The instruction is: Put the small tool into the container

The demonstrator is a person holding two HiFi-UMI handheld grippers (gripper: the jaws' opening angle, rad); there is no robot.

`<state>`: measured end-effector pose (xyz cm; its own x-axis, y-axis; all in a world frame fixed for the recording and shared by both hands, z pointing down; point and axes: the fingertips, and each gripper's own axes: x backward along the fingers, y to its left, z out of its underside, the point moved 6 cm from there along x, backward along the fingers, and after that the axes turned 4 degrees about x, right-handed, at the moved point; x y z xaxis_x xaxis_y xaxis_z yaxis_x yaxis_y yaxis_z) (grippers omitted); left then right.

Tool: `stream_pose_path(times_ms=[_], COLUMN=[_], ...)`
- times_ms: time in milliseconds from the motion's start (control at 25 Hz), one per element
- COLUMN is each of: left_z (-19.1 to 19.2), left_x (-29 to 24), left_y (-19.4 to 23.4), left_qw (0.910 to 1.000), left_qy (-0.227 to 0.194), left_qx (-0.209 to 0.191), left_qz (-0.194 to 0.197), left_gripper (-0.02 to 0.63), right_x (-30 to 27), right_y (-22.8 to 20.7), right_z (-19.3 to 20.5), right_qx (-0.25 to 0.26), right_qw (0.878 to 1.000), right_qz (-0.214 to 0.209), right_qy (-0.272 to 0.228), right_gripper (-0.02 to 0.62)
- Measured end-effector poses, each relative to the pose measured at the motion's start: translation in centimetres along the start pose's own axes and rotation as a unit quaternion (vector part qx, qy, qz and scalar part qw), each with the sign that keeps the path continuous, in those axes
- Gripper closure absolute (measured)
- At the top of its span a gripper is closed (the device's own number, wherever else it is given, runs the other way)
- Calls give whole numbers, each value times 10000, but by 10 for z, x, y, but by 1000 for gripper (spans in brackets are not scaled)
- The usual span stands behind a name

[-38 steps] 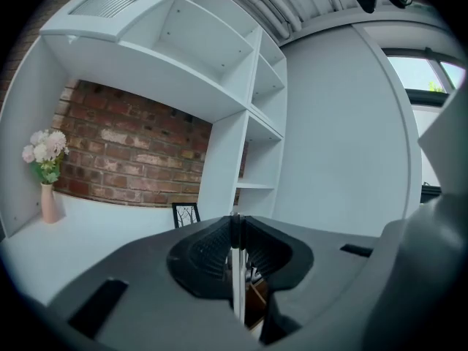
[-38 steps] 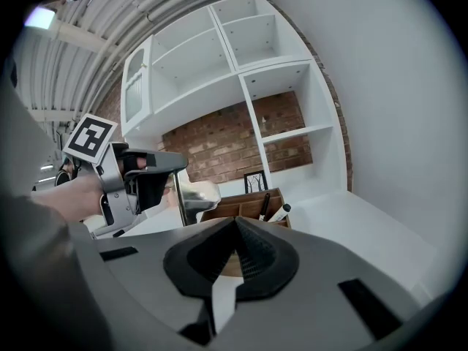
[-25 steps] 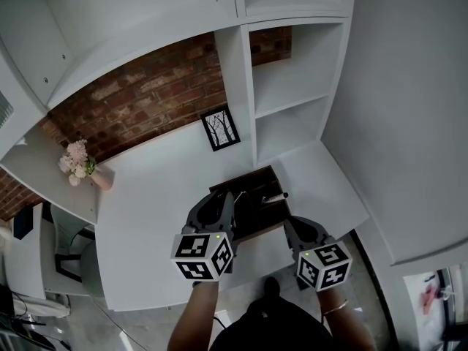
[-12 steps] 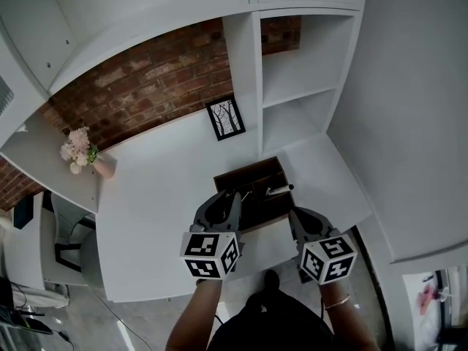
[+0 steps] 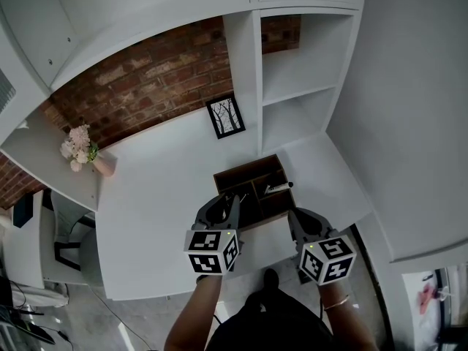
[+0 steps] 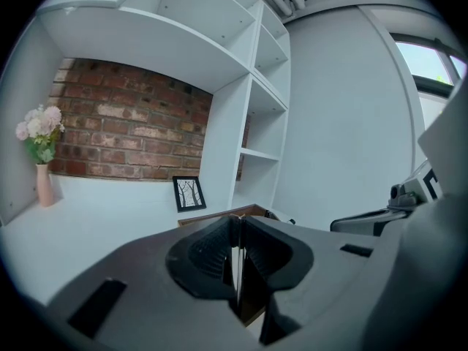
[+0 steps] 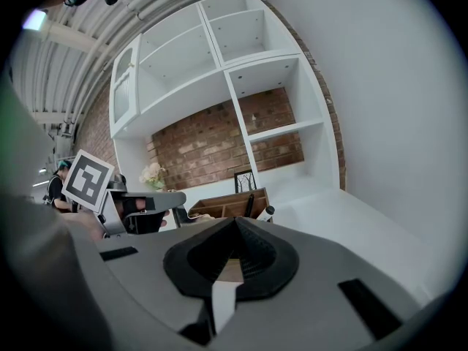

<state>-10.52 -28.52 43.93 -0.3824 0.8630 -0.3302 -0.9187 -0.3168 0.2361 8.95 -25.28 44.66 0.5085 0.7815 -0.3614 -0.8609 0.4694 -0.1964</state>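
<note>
A: What is at the left of the head view?

B: A pink vase (image 5: pixel 102 178) of pale flowers, on a ledge by the brick wall (image 5: pixel 146 86). To its right the white desk (image 5: pixel 153 196) spreads out, with a small picture frame (image 5: pixel 225 117) leaning at the back, upper centre.

A: And the left gripper (image 5: pixel 229 199)?

B: Low in the frame, left of centre, over the desk's near edge. Its own view shows the jaws pressed together – only a thin slit between them, nothing held.

A: Where is the container (image 5: pixel 235 175)?

B: Centre of the frame, just beyond both grippers – a dark wooden box with compartments.

A: The small tool (image 5: pixel 278 187)?

B: It lies at the container's right side, one end poking over the right wall. The right gripper view shows its white end (image 7: pixel 268 211) at that edge.

A: The right gripper (image 5: pixel 296 216)?

B: Lower right of centre, near the container's near right corner, apart from the tool. Its jaws are closed too, gripping nothing.
</note>
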Motion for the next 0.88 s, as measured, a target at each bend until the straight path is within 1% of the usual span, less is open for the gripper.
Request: stream_pose_path(times_ms=[440,600,880], left_z=[2,5,18], left_x=[-7,-7,1], left_y=[-6,-6,-1], left_qw=[9997,9995,9992], left_qy=[150,229,386], left_qx=[-119,-170,-124], left_qz=[172,126,47], left_gripper=[543,535,531], right_x=[7,8,10], right_y=[1,2,7], right_z=[1,1,3], right_qx=[-3,6,11], right_qw=[10000,10000,10000], right_qz=[38,31,-7], right_qy=[-37,-46,-36], right_gripper=[591,591,591])
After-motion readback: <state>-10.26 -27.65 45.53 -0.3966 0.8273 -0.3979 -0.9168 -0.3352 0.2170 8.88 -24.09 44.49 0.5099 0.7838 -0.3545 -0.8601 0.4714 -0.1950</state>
